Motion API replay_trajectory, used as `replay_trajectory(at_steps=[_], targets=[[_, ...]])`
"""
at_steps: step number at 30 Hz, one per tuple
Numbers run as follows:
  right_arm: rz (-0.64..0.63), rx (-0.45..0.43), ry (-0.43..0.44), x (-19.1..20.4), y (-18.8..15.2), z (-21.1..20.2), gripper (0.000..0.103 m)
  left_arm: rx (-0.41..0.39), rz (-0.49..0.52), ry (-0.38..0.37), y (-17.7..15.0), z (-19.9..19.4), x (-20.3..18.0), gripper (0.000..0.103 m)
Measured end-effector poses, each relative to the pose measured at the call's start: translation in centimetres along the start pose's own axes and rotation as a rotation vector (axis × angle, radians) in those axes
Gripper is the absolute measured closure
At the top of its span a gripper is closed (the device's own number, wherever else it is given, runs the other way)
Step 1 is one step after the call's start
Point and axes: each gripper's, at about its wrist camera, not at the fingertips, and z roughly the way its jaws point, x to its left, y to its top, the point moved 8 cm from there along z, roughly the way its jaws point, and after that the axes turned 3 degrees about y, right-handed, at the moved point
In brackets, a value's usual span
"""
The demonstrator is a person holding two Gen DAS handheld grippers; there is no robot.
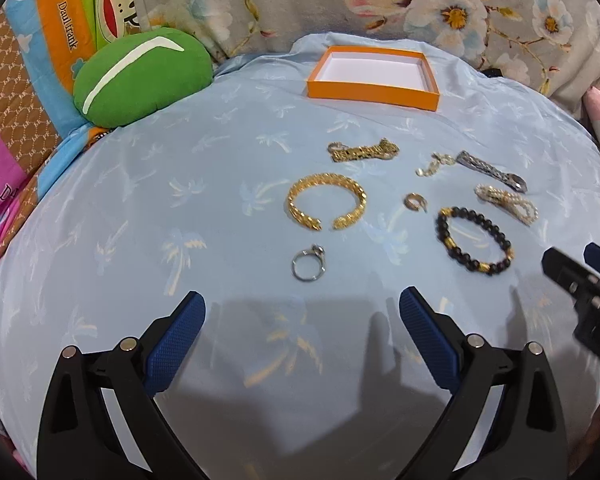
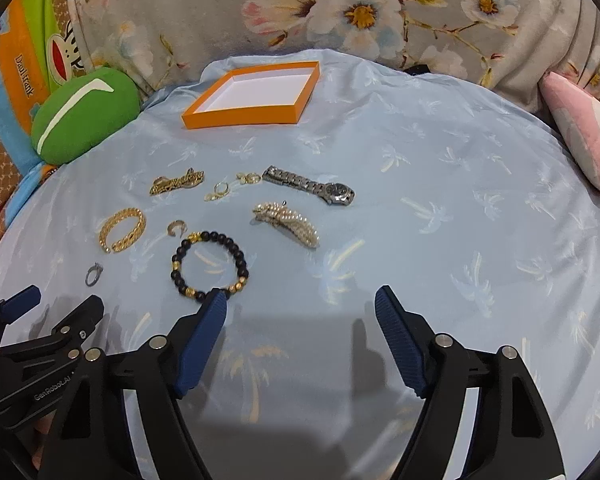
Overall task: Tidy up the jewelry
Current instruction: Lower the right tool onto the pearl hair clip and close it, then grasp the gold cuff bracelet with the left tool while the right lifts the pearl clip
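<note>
An open orange box (image 1: 374, 94) (image 2: 240, 116) with a white inside stands at the far side of the blue cloth. Nearer lie a gold bangle (image 1: 296, 200) (image 2: 130, 213), a silver ring (image 1: 294, 268) (image 2: 93, 272), a black bead bracelet (image 1: 444, 232) (image 2: 240, 256), a steel watch (image 1: 492, 170) (image 2: 312, 186), a pearl piece (image 1: 508, 202) (image 2: 288, 222), a gold chain (image 1: 364, 151) (image 2: 176, 182) and small earrings (image 1: 432, 164) (image 2: 228, 188). My left gripper (image 1: 302, 298) is open just short of the ring. My right gripper (image 2: 300, 294) is open, its left fingertip at the bead bracelet's near edge.
A green cushion (image 1: 140, 76) (image 2: 84, 116) lies at the far left and a pink cushion (image 2: 584, 148) at the far right. Flowered fabric (image 2: 340, 12) rises behind the box. The two grippers are close side by side.
</note>
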Motion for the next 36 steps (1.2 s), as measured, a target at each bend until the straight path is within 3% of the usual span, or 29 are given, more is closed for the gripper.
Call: replay_trajectory(at_steps=[5, 10, 18, 23, 30, 36], targets=[[-0.024, 0.006, 0.021, -0.4, 1.9, 2.4, 0.051, -0.013, -0.015, 0.012, 1.5, 1.2, 0.6, 0.007], [-0.009, 0.045, 0.092, -0.4, 2.9, 4.6, 0.063, 0.028, -0.026, -0.024, 1.6, 2.4, 0.5, 0.006], [-0.022, 0.096, 0.139, 0.6, 3.6, 6.9, 0.073, 0.068, -0.077, -0.063, 1.2, 3.2, 1.1, 0.006], [-0.033, 0.106, 0.135, 0.9, 3.6, 7.3, 0.087, 0.079, -0.104, -0.079, 1.1, 3.5, 1.3, 0.006], [-0.004, 0.073, 0.114, 0.2, 3.8, 6.6, 0.09, 0.075, -0.098, -0.079, 1.3, 3.5, 1.2, 0.007], [0.004, 0.063, 0.106, 0.0, 3.6, 6.0, 0.09, 0.051, -0.08, -0.069, 3.9, 4.6, 0.3, 0.006]])
